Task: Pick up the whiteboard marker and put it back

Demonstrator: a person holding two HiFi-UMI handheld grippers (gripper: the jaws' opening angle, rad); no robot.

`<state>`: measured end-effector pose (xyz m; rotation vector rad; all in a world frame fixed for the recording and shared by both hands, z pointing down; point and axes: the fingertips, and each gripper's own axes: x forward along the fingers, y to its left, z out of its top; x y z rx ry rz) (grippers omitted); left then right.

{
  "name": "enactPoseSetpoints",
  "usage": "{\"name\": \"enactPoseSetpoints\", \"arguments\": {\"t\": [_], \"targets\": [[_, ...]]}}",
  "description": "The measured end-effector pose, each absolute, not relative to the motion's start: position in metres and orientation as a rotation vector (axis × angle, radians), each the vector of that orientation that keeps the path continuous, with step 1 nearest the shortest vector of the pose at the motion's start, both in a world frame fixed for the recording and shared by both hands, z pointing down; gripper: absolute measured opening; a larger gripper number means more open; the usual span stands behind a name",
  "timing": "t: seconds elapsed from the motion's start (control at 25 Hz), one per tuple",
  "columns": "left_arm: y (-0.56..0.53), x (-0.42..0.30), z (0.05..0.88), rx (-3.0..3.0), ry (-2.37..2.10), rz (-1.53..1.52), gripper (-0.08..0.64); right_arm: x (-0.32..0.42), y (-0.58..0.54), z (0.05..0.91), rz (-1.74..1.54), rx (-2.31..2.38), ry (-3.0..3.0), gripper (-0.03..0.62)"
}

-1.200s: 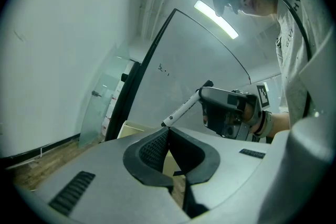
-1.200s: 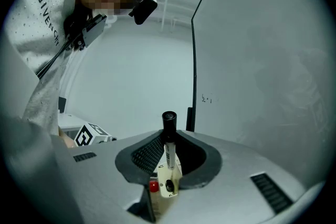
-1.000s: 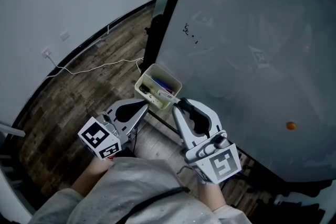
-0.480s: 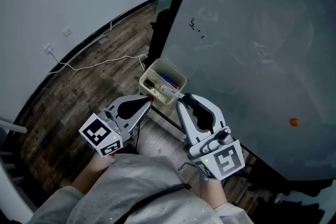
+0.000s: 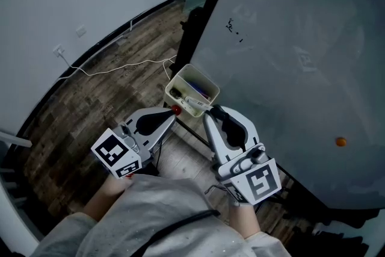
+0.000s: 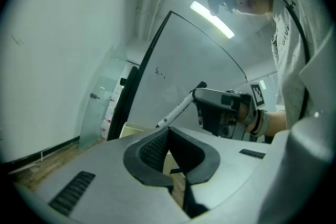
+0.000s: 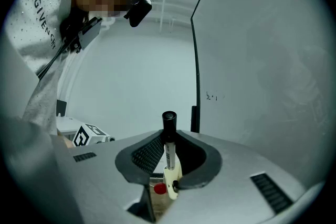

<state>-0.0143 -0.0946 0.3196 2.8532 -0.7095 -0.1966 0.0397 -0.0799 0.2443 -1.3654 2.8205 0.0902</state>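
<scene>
Barely anything shifted since before, right gripper (image 5: 212, 111) clamped on the marker (image 5: 194, 104) above the box (image 5: 207, 80) rim, left gripper (image 5: 173, 112) closed, empty, alongside.

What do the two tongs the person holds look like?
The left tongs and right tongs are pale grey plastic with black ribbed pads inside. Each carries a cube of black-and-white square markers. The sleeves are light grey.
</scene>
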Motion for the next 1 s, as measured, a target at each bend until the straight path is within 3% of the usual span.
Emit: {"name": "enactPoseSetpoints", "arguments": {"t": [1.0], "targets": [[-0.102,-0.001,0.324,2.838,-0.66,-0.178,0.015,0.04,-0.093,0.254,0.032,-1.38,2.83,0.078]]}}
